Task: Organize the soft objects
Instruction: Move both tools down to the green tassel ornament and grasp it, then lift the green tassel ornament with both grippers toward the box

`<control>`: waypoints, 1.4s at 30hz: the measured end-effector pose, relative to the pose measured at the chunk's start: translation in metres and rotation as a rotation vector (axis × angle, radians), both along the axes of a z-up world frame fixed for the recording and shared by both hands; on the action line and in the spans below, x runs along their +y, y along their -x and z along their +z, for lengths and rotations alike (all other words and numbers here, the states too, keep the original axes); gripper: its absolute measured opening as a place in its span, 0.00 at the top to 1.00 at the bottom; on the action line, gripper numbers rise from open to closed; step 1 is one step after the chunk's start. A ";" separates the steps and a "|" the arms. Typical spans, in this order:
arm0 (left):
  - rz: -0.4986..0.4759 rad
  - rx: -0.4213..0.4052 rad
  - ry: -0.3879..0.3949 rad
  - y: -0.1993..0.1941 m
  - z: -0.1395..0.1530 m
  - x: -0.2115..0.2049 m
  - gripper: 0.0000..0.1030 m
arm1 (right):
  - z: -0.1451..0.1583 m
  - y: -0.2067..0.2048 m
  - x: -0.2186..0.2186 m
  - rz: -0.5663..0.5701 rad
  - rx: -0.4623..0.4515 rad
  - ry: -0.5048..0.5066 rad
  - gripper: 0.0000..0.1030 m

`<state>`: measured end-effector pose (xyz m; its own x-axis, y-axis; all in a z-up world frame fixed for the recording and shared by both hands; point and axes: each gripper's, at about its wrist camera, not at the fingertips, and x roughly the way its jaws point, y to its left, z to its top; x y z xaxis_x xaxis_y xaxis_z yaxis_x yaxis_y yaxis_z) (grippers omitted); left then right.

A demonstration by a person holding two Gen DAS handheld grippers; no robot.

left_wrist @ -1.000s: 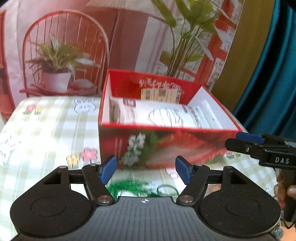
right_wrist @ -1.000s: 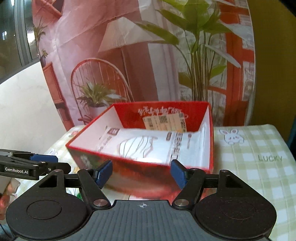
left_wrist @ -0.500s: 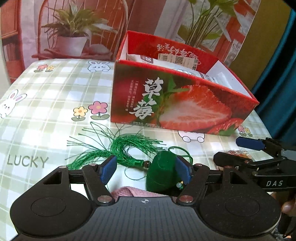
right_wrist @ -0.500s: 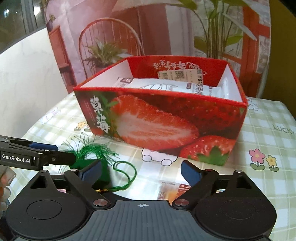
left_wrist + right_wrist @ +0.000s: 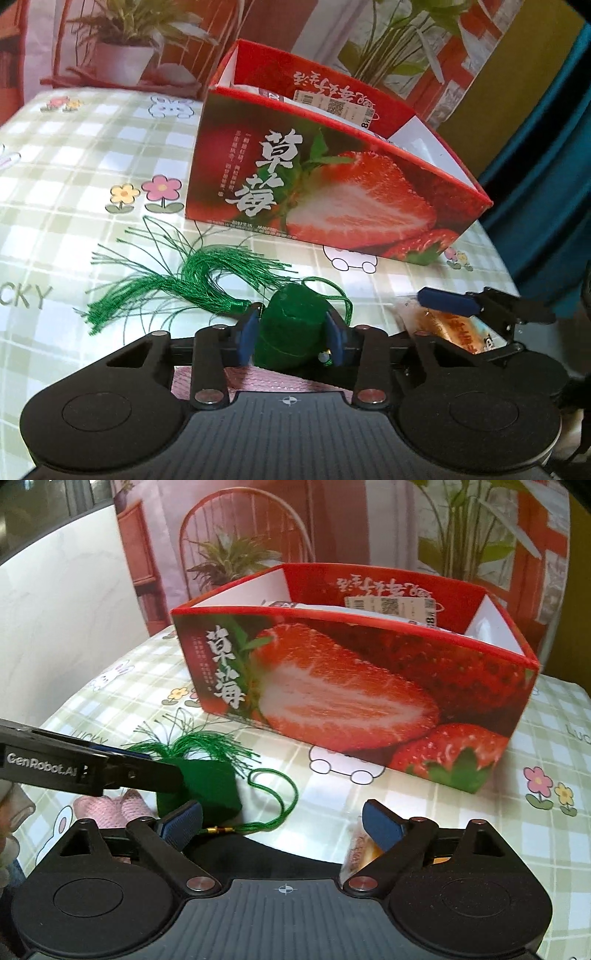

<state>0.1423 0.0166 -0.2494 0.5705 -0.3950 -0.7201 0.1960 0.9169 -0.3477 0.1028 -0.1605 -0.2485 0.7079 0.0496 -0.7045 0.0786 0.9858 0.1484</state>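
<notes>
Two tools low over the checked surface (image 5: pixel 74 177); left tool (image 5: pixel 291 338) has just been closing and its blue pads now pinch the green pouch (image 5: pixel 291 332) squarely between them; pouch sits on the surface right at that tool's tip, green tassel (image 5: pixel 192 280) trailing off to its left, loop cord (image 5: pixel 275 797) to the right; pink knitted item (image 5: pixel 110 808) just beside the pouch, partly hidden. Right tool (image 5: pixel 284 821) spread wide, nothing between the pads; orange snack packet (image 5: pixel 360 849) lies just under its right finger, not gripped. Strawberry box (image 5: pixel 332 192) open-topped, straight ahead and beyond both tools, long side facing them, already holding a white package. Likely next: lift pouch up and forward over the near wall; left hand owns it; tassel may drag or snag on the rim.
</notes>
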 end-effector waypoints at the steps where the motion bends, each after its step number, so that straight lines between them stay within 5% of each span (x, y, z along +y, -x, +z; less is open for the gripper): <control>1: -0.002 0.004 0.008 0.000 -0.001 0.000 0.64 | 0.000 0.000 0.001 0.008 -0.001 -0.004 0.14; 11: -0.019 0.006 0.030 -0.004 -0.006 -0.004 0.64 | -0.005 -0.004 0.005 0.081 0.004 -0.059 0.32; 28: -0.094 -0.006 0.061 -0.006 -0.007 -0.014 0.64 | -0.014 -0.014 0.016 0.158 0.019 -0.079 0.33; 42: -0.095 -0.003 0.082 -0.006 -0.005 -0.008 0.64 | -0.022 -0.020 0.014 0.146 0.013 -0.133 0.47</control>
<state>0.1482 0.0082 -0.2539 0.5297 -0.5050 -0.6815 0.2821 0.8626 -0.4199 0.1223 -0.1461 -0.2709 0.6769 0.2447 -0.6942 -0.0614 0.9586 0.2781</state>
